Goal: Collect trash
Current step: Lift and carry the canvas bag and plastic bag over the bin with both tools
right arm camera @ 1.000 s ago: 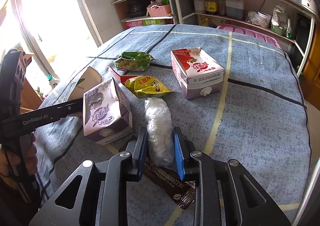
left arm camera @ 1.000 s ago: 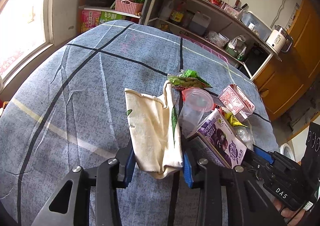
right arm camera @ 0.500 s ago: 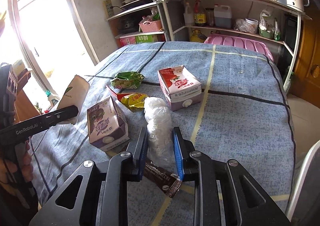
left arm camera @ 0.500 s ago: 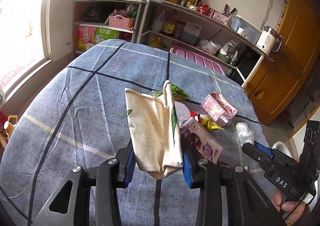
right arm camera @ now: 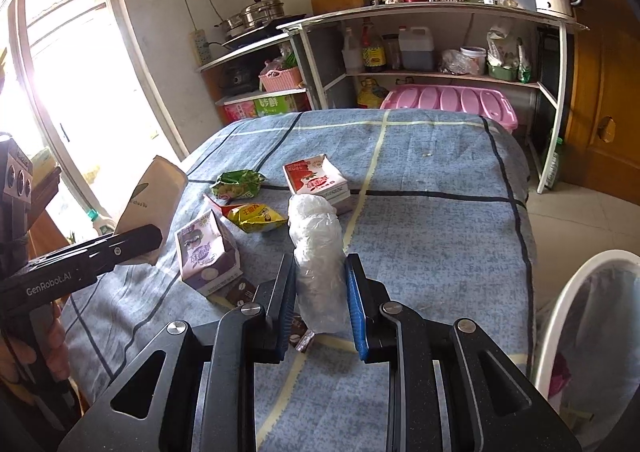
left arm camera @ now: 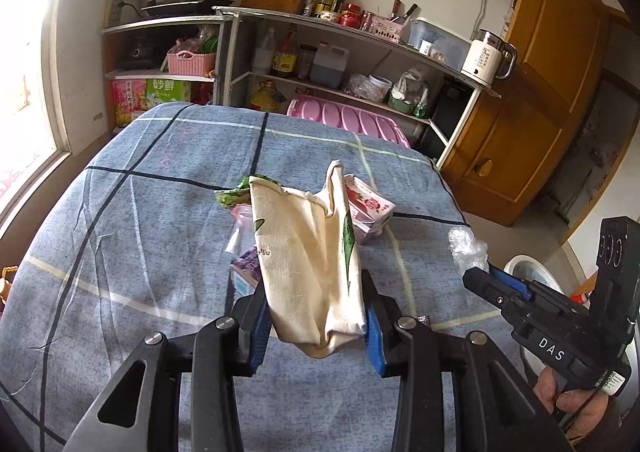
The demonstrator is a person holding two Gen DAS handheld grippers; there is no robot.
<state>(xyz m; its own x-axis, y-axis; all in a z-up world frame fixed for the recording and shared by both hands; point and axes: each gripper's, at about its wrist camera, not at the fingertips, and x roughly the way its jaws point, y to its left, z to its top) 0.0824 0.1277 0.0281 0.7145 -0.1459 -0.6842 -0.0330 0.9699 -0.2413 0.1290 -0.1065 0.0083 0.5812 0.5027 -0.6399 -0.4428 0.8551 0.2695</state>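
Observation:
My left gripper (left arm camera: 316, 326) is shut on a cream paper cup (left arm camera: 308, 252), squashed flat and held above the blue checked table (left arm camera: 140, 212). My right gripper (right arm camera: 319, 292) is shut on a crumpled clear plastic wad (right arm camera: 318, 248), lifted off the table; the wad also shows in the left wrist view (left arm camera: 466, 246). On the table lie a purple milk carton (right arm camera: 208, 252), a pink milk carton (right arm camera: 316, 180), a yellow snack packet (right arm camera: 256, 217), a green snack packet (right arm camera: 236, 184) and a brown wrapper (right arm camera: 240, 290).
A white bin (right arm camera: 592, 336) with a plastic liner stands on the floor right of the table. Kitchen shelves (right arm camera: 420, 72) and a pink crate (right arm camera: 448, 102) stand behind the table. A window (right arm camera: 60, 72) is at the left, a wooden door (right arm camera: 600, 72) at the right.
Both grippers have risen and pulled back from the table with their loads. The plastic wad has lifted off the table, and the white bin has come into the right wrist view.

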